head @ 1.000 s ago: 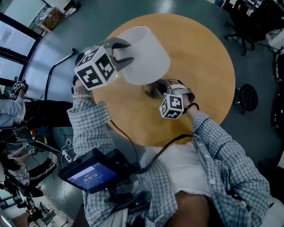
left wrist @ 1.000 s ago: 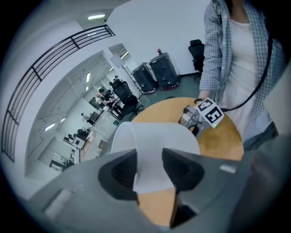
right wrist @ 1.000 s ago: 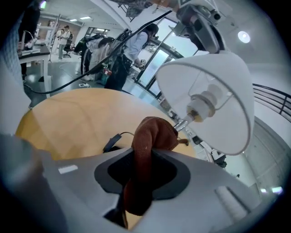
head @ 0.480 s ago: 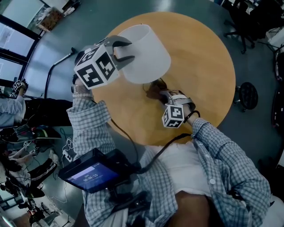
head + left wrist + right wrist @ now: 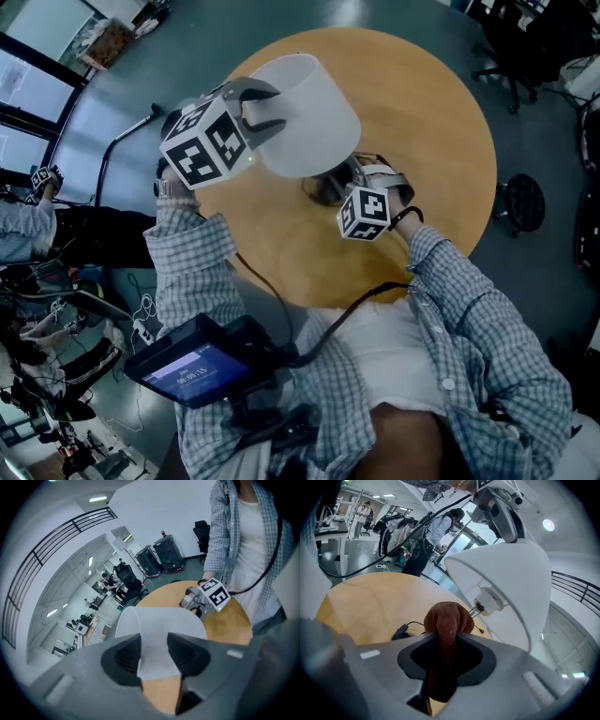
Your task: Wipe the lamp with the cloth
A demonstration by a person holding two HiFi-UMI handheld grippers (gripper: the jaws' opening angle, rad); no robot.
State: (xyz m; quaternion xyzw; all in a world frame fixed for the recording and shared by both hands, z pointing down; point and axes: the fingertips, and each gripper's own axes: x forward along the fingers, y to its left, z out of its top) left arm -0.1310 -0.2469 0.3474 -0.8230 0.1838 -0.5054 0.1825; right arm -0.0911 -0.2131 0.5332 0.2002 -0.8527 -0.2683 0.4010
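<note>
A lamp with a white shade point(image 5: 309, 108) stands tilted on the round wooden table point(image 5: 431, 112). My left gripper point(image 5: 258, 112) is shut on the shade's rim; in the left gripper view the white wall point(image 5: 159, 630) runs between the two pads of that gripper point(image 5: 154, 651). My right gripper point(image 5: 354, 183) is shut on a brown cloth point(image 5: 446, 618), whose bunched end sits under the shade point(image 5: 506, 573), right beside the bulb socket point(image 5: 490, 599). In the head view the cloth point(image 5: 328, 187) shows as a dark lump below the shade. The lamp's base is hidden.
A thin black cord with a switch point(image 5: 401, 631) lies on the table behind the cloth. Office chairs point(image 5: 520, 37) and a round stool point(image 5: 520, 206) stand on the floor to the right. A screen device point(image 5: 202, 366) hangs at my chest.
Half a second ago the right gripper had dropped toward the table's near edge; it has since come back up under the shade with the cloth. The left gripper and the shade have stayed put.
</note>
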